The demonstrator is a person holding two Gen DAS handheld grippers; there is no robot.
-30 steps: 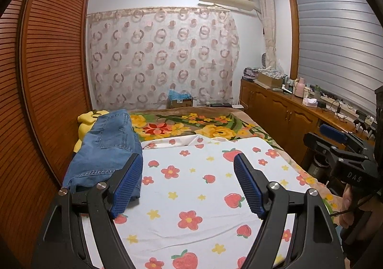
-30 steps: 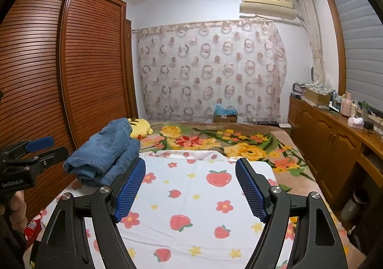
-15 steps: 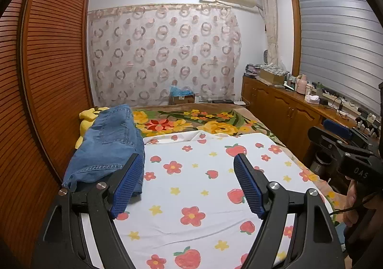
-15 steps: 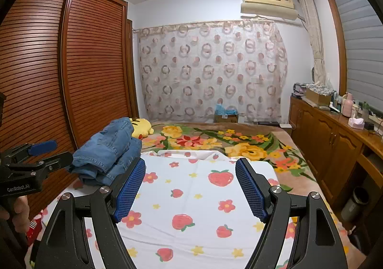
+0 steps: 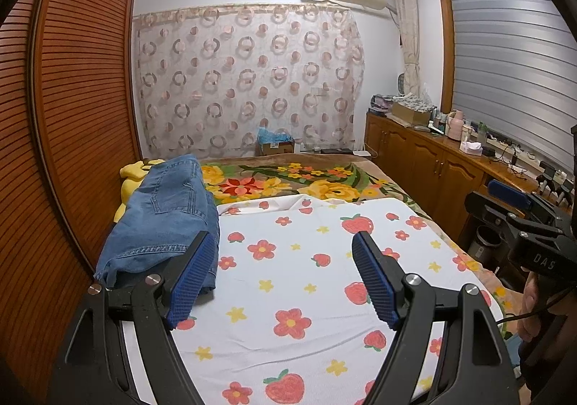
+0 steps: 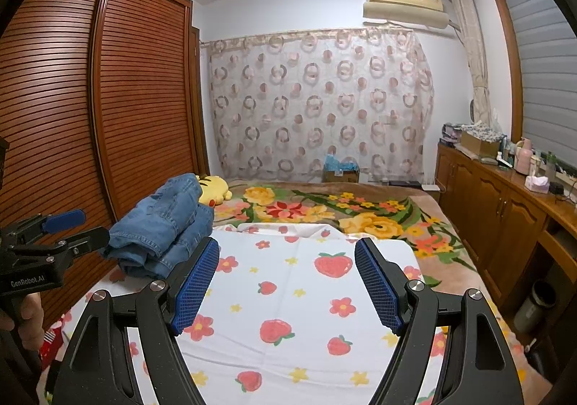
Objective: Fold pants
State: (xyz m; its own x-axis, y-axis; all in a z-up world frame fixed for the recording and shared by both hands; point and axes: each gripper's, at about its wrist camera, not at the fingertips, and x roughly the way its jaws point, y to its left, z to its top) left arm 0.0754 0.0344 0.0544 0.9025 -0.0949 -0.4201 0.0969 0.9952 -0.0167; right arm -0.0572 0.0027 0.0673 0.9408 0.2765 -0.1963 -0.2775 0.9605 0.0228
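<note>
Folded blue jeans lie in a stack at the left edge of the bed, also in the right wrist view. My left gripper is open and empty, held above the strawberry sheet, just right of the jeans. My right gripper is open and empty above the same sheet. The right gripper shows at the right edge of the left wrist view. The left gripper shows at the left of the right wrist view.
A yellow plush toy lies behind the jeans. A slatted wooden wardrobe stands close along the bed's left side. A wooden sideboard with clutter runs along the right. A floral blanket covers the far bed.
Both grippers have tilted up and drawn back slightly; the jeans have not moved. Both stay open and empty.
</note>
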